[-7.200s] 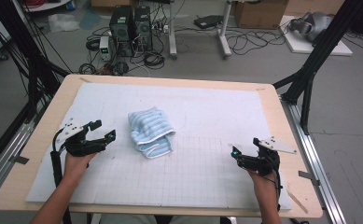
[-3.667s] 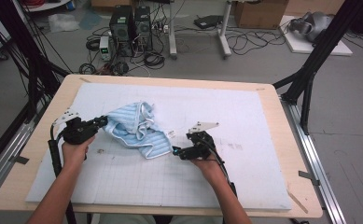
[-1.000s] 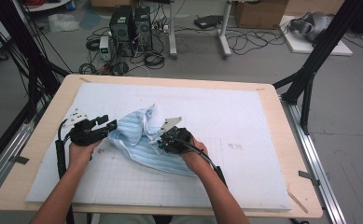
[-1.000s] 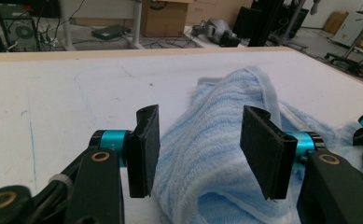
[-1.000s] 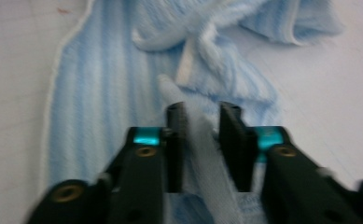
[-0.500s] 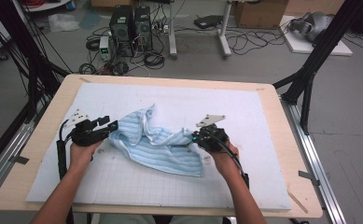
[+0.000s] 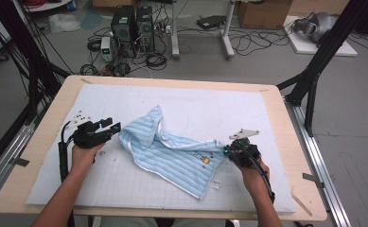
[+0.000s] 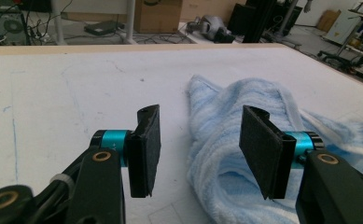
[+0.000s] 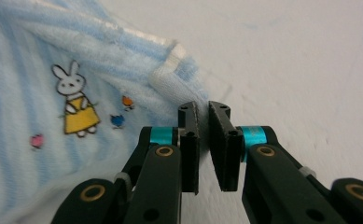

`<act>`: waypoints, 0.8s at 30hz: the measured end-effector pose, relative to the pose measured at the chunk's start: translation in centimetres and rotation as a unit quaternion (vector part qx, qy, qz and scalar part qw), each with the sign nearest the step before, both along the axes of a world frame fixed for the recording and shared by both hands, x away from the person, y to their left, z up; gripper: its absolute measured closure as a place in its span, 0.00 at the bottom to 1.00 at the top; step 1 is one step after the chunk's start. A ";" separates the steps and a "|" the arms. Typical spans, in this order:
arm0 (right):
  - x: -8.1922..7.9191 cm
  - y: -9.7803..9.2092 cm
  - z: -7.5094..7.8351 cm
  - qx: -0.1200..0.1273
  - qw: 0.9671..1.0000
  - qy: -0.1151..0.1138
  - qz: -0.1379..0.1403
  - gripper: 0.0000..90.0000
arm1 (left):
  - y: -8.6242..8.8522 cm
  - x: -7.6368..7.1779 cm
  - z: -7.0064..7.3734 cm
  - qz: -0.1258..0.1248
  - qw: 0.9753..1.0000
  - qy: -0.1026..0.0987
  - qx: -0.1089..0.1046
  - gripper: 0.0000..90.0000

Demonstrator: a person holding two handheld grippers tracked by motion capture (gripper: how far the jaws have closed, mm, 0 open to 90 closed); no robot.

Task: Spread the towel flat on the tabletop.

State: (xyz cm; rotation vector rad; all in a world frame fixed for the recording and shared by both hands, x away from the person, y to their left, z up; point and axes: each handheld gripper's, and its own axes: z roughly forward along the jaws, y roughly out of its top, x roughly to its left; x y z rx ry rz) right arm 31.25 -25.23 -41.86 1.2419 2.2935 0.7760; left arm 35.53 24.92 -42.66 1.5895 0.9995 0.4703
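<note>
Right tool (image 7: 225, 151) touches towel (image 7: 172, 153) corner.

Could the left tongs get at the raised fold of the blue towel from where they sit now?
Probably yes. The left tongs are open, with the towel fold directly ahead, partly between the jaws, and nothing lies between. The right tongs sit at the far corner, out of the way.

High view above the person's side, looking forward and down on the whole desk (image 7: 285, 142), each tool view riding low and close along its own jaws, all three sharing the blue towel (image 7: 172, 156) (image 8: 226, 140) (image 9: 53, 84).
</note>
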 end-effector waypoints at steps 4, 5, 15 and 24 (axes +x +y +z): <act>-0.8 -0.8 -0.4 -0.010 1.000 0.006 -0.019 0.91 | -0.4 -0.1 0.0 -0.012 1.000 0.000 -0.001 0.54; -1.1 -1.1 -0.5 -0.004 1.000 0.007 -0.025 0.88 | -0.6 -0.1 0.1 -0.018 1.000 0.000 0.000 0.54; -1.3 -1.5 0.2 0.131 0.985 -0.098 0.058 0.33 | -4.0 -0.3 0.5 -0.099 0.995 -0.011 0.029 0.54; -0.6 -0.8 -0.2 0.141 0.984 -0.087 0.064 0.13 | -8.8 0.1 0.2 -0.141 0.986 0.004 0.087 0.45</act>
